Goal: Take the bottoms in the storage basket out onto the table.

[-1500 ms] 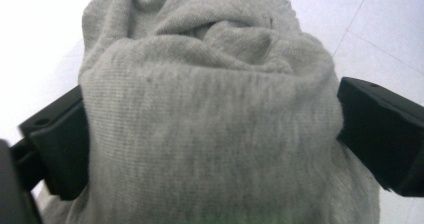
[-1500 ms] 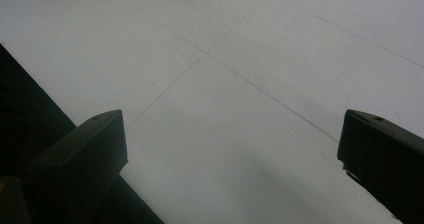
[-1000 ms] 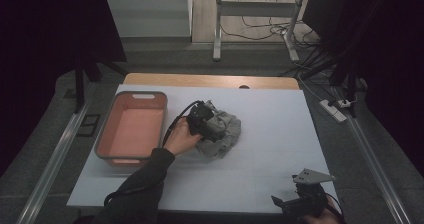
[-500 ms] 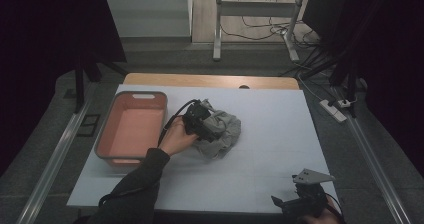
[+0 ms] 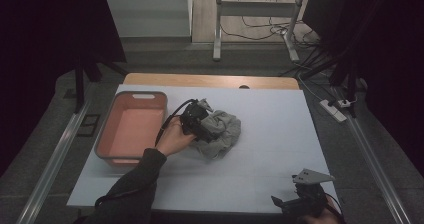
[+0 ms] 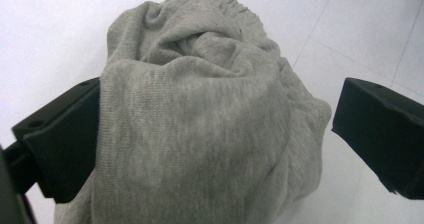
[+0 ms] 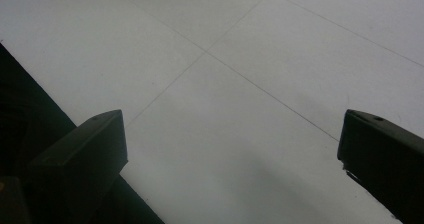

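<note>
The grey knitted garment (image 5: pixel 220 133) lies crumpled near the middle of the white surface (image 5: pixel 280 134), just beside the pink plastic basin (image 5: pixel 131 128), which sits at its nine o'clock. The left gripper (image 5: pixel 200 125) is pushed into the heap from the basin side. In the left gripper view its jaws stand wide apart with the cloth bunched between them: the left jaw touches the fabric, the right one stands clear of it, so nothing is clamped yet. The right gripper (image 5: pixel 305 200) rests at the near edge of the surface, at about five o'clock from the garment and well apart from it, jaws spread over bare surface.

As a judgement, the work is at its start: the cloth is reached but not gripped or lifted, and the basin is empty. Closing, lifting and carrying it over to the basin remain.
</note>
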`<state>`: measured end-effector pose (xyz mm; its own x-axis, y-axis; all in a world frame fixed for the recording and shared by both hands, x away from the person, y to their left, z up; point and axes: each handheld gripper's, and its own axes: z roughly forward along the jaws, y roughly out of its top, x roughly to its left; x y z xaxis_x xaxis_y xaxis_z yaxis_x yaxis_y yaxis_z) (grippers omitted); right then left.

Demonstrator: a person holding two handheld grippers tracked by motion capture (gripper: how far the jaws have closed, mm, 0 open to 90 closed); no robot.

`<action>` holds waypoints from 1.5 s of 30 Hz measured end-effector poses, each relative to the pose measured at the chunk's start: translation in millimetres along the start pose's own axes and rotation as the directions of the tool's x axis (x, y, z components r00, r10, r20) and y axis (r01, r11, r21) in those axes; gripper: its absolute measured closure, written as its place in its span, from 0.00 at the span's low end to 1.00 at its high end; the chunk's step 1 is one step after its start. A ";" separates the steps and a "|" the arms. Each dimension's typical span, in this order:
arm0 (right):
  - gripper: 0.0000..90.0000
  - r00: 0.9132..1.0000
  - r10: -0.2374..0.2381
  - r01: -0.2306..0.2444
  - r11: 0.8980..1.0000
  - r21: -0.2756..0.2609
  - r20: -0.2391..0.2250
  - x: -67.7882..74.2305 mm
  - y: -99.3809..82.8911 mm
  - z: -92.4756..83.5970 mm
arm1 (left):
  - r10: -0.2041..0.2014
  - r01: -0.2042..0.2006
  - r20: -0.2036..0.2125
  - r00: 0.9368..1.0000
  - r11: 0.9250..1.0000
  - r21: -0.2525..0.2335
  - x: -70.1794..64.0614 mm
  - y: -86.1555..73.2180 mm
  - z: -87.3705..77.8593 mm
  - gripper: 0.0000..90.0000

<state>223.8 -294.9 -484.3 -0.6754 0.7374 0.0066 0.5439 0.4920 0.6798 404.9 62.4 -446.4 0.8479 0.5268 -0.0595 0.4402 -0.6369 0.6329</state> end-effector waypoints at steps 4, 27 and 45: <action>0.00 1.000 0.002 -0.002 1.000 0.000 0.001 0.2 0.1 0.0 | -0.001 0.001 0.002 1.000 1.000 -0.006 -0.5 -0.6 -4.2 0.00; 0.00 1.000 -0.003 0.003 1.000 0.004 0.001 0.8 0.2 1.0 | 0.017 -0.017 0.011 1.000 0.999 -0.050 -4.9 -5.7 -23.9 0.00; 0.00 1.000 -0.009 0.009 1.000 0.010 0.002 1.1 0.3 1.2 | 0.006 0.000 0.054 0.999 0.993 -0.117 -11.8 -18.7 -34.0 0.00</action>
<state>223.9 -293.4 -485.0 -0.6794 0.7338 -0.0008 0.5426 0.5031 0.6727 376.6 87.2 -431.2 0.8652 0.4918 -0.0973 0.4028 -0.5665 0.7189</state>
